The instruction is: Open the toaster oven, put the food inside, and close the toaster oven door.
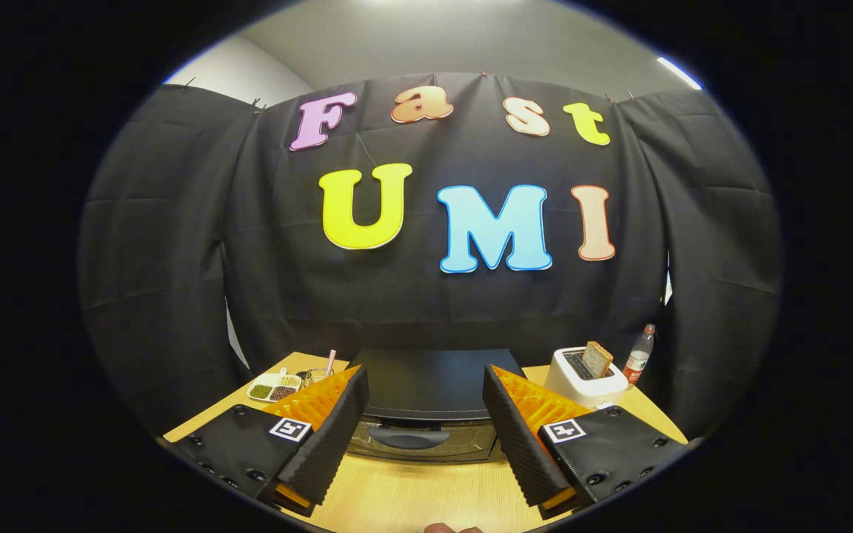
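Note:
A black toaster oven (426, 385) stands on the wooden table (412, 496), just ahead of my fingers. Its glass door (463, 438) is closed, with the dark handle (408, 437) across the top of it. My gripper (426, 403) is open and held above the table, with the oven framed in the wide gap between the two fingers. Nothing is between them. The left fingertip (356, 385) and the right fingertip (493, 385) sit level with the oven's top front corners.
A white pop-up toaster (586, 377) with a slice of toast (597, 359) stands right of the oven, a plastic bottle (639, 355) behind it. A divided white dish of beans (273, 386) and a glass with a pink straw (319, 374) sit to the left.

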A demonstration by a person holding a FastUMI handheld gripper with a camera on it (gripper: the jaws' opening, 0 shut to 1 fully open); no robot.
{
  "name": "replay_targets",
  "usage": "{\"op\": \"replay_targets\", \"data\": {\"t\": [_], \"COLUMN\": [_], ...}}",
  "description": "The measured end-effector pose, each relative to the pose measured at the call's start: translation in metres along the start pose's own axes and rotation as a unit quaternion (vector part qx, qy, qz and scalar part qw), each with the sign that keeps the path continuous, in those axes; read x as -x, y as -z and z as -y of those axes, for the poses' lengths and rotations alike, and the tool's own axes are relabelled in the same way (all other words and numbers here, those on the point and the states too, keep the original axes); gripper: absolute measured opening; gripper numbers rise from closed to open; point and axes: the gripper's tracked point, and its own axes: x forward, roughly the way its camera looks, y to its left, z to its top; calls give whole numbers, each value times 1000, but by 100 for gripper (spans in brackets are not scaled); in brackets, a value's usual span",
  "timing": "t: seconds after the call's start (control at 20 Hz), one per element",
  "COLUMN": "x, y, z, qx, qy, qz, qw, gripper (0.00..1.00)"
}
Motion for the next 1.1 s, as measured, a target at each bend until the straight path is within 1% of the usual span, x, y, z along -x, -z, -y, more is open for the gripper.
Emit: {"op": "replay_targets", "data": {"t": [0.35,0.6,0.7,0.85,1.1], "x": [-36,-65,-77,-92,-107], "y": [38,66,80,97,123], "z": [-8,-7,-10,-13,-17], "qx": [-10,13,8,6,21], "qy": [-2,4,-4,-1,1], "qz": [-44,-69,-87,-104,-131], "qw": [999,998,996,995,991], "gripper": [98,98,98,98,98]}}
